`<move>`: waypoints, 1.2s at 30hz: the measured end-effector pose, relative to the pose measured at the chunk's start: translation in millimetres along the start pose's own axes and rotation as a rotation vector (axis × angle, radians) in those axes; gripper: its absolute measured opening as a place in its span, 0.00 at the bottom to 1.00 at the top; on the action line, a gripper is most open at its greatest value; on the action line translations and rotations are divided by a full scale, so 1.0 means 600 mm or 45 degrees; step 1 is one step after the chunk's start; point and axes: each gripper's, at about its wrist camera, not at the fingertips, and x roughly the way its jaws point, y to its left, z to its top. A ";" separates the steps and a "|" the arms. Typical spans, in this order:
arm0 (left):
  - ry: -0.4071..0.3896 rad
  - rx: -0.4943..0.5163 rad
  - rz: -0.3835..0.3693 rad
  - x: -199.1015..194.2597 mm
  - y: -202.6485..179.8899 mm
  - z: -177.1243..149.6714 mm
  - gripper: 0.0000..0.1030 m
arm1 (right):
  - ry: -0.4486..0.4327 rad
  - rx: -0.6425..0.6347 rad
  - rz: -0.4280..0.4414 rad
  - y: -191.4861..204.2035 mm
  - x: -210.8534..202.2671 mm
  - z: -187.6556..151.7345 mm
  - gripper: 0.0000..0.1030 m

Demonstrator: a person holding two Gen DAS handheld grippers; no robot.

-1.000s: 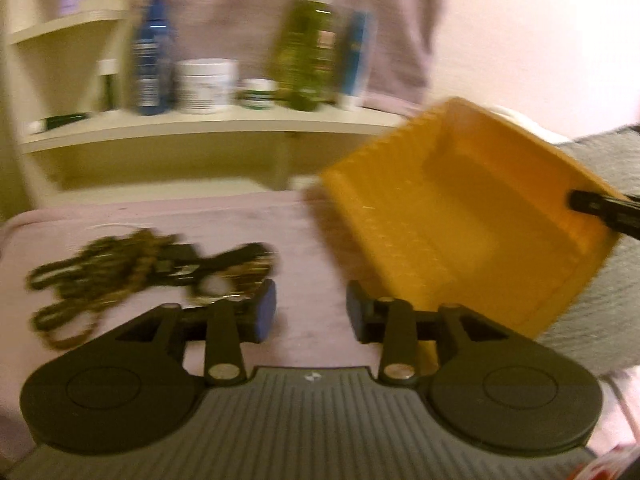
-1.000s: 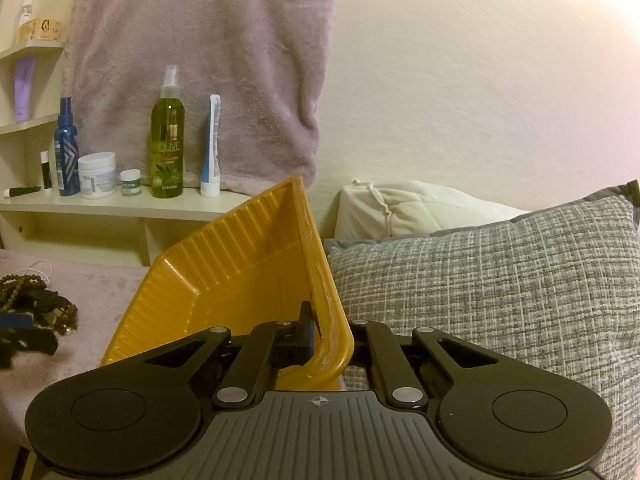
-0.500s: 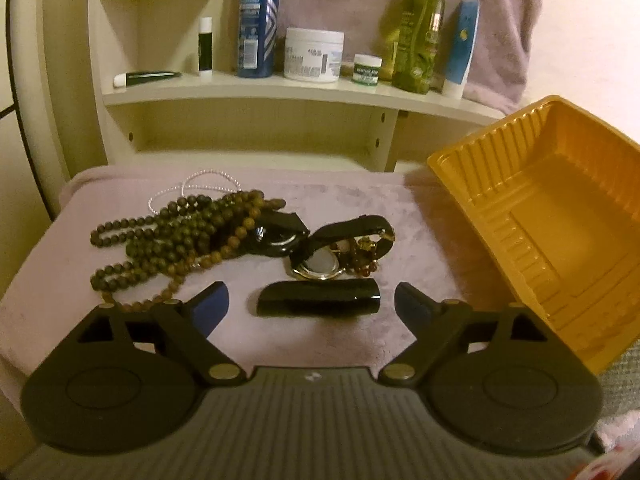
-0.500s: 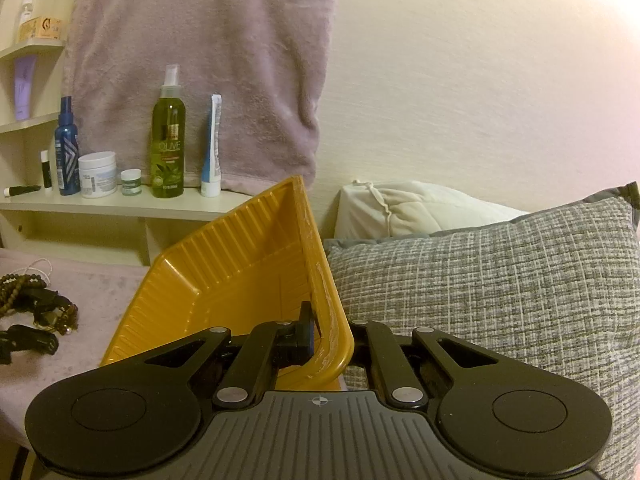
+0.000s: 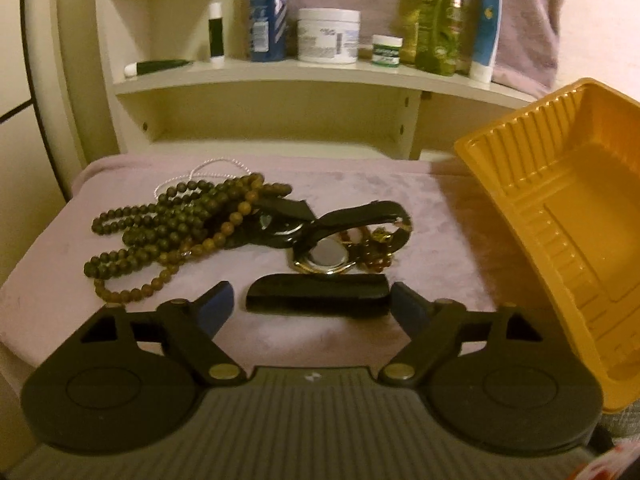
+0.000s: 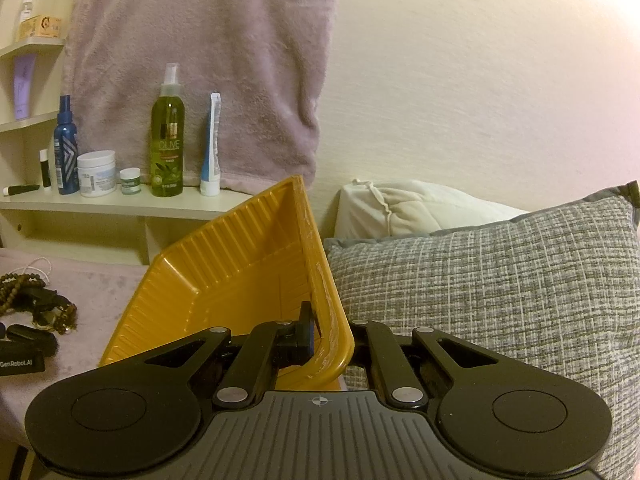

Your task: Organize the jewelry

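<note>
Your left gripper (image 5: 310, 300) has its jaws spread, just eased inward a little, pads either side of the black strap piece (image 5: 316, 298) without pressing it. Bare pink cloth (image 5: 440, 216) lies open at 3 o'clock of the strap, up to the yellow tray (image 5: 560, 216). Bead necklaces (image 5: 172, 224) pile at 10 o'clock; the watch (image 5: 326, 256) sits at 12, just beyond the strap. Your right gripper (image 6: 320, 332) is clenched on the tray's near rim, holding the tray tilted, its far edge beside the grey pillow (image 6: 500, 280).
</note>
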 end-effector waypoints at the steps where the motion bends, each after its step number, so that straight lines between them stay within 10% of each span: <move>1: 0.002 -0.003 -0.003 0.000 0.001 -0.001 0.79 | 0.000 0.000 0.000 0.000 0.000 0.000 0.06; 18: -0.013 0.007 -0.098 -0.027 0.000 0.014 0.72 | 0.003 0.007 0.001 -0.001 0.003 -0.001 0.06; 36: -0.080 0.111 -0.548 -0.081 -0.093 0.066 0.72 | -0.005 0.023 0.007 0.001 -0.003 -0.002 0.06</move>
